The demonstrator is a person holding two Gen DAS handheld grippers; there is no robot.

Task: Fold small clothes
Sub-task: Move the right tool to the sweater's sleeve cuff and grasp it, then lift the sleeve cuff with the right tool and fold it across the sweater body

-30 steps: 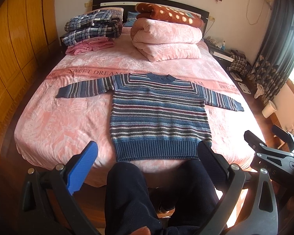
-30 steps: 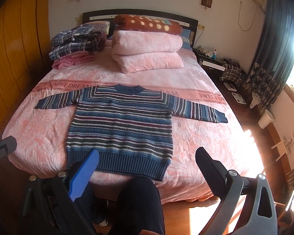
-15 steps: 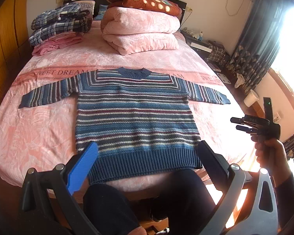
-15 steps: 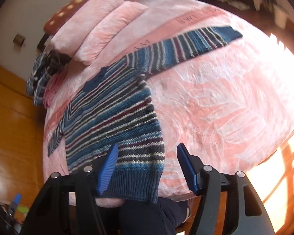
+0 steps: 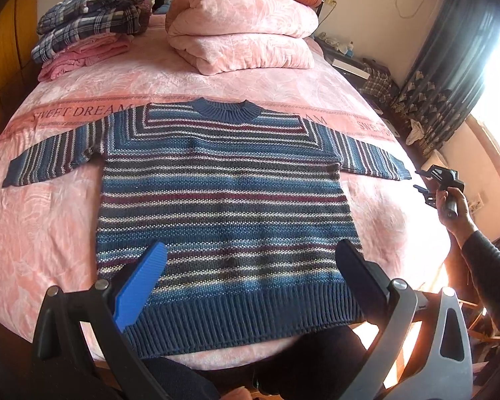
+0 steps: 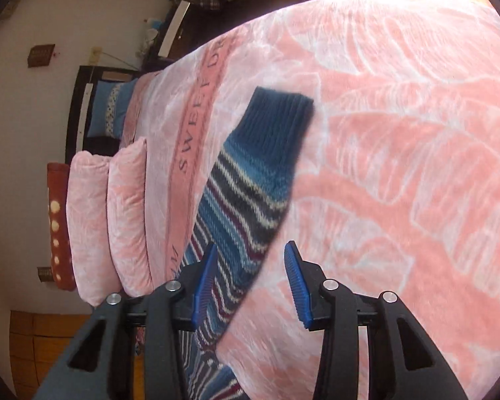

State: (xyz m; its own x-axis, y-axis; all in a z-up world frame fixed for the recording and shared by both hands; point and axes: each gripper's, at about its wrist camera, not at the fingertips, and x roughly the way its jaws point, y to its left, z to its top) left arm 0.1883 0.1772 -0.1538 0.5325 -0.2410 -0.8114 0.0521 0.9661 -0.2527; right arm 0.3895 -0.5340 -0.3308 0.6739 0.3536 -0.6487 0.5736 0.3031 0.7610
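— How do the tongs stand?

— The left gripper (image 5: 250, 266) gapes wide over the hem of the striped sweater (image 5: 223, 200), holding nothing. The right gripper (image 6: 250, 266), in a hand (image 5: 451, 206) off the bed's right side, has its jaws parted above the sweater's right sleeve (image 6: 250, 183), near the cuff.

— And the sweater itself?

— Flat on the pink bedspread (image 5: 43, 233), sleeves spread out, collar toward the folded pink quilt (image 5: 243, 36) and the plaid clothes pile (image 5: 86, 26).
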